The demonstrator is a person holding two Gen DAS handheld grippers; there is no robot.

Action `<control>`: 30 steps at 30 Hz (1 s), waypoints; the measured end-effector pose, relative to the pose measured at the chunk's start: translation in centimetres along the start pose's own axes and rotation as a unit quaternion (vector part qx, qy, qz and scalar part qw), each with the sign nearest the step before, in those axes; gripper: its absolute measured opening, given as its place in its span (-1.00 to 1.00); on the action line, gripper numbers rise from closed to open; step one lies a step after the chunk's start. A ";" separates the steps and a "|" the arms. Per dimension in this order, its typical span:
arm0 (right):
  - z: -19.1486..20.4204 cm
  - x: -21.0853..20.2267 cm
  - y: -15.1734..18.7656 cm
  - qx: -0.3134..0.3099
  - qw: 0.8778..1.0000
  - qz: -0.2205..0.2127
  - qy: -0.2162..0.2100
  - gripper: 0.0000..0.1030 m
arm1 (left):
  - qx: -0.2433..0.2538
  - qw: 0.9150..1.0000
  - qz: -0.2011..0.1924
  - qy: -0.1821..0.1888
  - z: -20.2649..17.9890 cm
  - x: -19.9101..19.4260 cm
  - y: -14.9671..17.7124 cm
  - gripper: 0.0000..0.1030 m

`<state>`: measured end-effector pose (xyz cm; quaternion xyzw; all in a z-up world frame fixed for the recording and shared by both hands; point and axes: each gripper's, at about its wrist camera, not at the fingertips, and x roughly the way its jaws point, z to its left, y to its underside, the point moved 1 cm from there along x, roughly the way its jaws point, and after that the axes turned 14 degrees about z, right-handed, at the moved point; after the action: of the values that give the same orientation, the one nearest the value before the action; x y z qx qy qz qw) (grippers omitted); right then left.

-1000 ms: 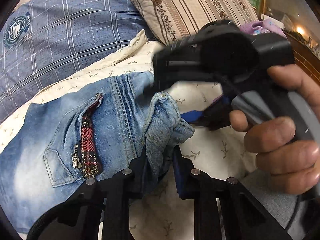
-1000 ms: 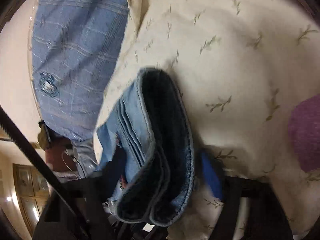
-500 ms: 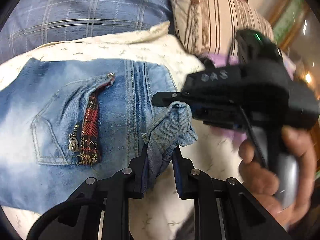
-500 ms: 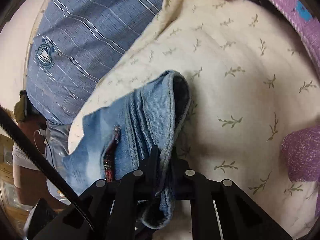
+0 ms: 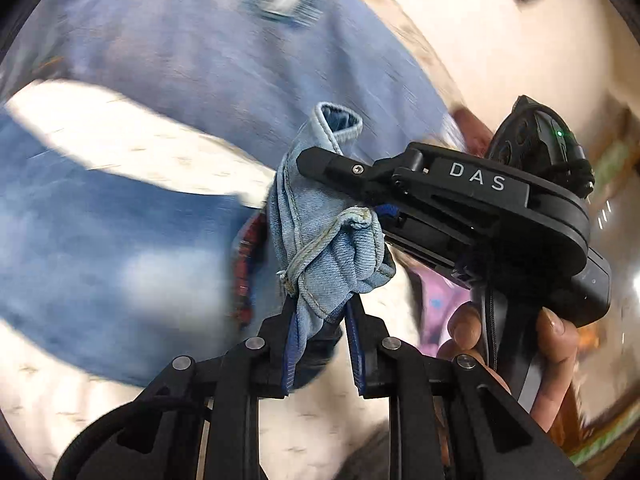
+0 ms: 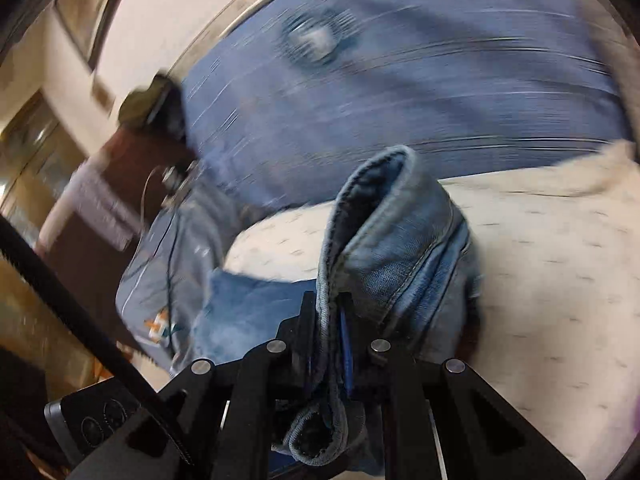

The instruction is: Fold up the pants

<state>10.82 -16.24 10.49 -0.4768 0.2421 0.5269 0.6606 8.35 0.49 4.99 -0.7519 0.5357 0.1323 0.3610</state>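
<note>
In the left wrist view, the left gripper (image 5: 320, 320) sits at six o'clock with a bunched hem of the jeans (image 5: 332, 248) between its fingers, and the rest of the jeans spreads toward nine o'clock over the bedsheet (image 5: 132, 148). The right gripper (image 5: 316, 160) reaches in from three o'clock, touching the same bunch just above, with the person's hand (image 5: 548, 360) under it at four o'clock. Behind the jeans, from ten to one o'clock, a pillow (image 5: 200, 52) lies on the bed, and the sheet runs before the grippers down to six o'clock.
</note>
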 end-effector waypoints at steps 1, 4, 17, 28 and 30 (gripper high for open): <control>1.5 2.4 -0.6 -0.010 1.000 0.017 -0.006 -0.80 | -0.020 1.000 -0.003 -0.007 2.0 -0.8 0.0 -0.61; 3.6 8.4 -1.1 -0.020 0.998 0.064 -0.016 -0.77 | -0.099 0.994 0.008 -0.034 8.3 -1.7 0.0 -0.60; 0.4 7.1 2.5 0.036 0.998 0.036 -0.040 0.58 | -0.135 0.983 0.010 -0.123 10.2 -1.8 0.0 0.16; -3.3 5.3 12.9 0.033 0.998 0.040 0.047 0.44 | -0.121 0.979 0.008 -0.166 9.9 -1.0 -0.6 -0.49; -1.5 6.2 13.1 -0.009 0.995 0.045 0.090 0.44 | -0.124 0.973 0.029 -0.193 10.8 0.4 -0.3 -0.47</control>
<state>1.03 -14.83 -0.20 -0.5168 0.3169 0.5136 0.6072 10.74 7.64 -2.72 -0.7352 0.4572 0.3504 0.3573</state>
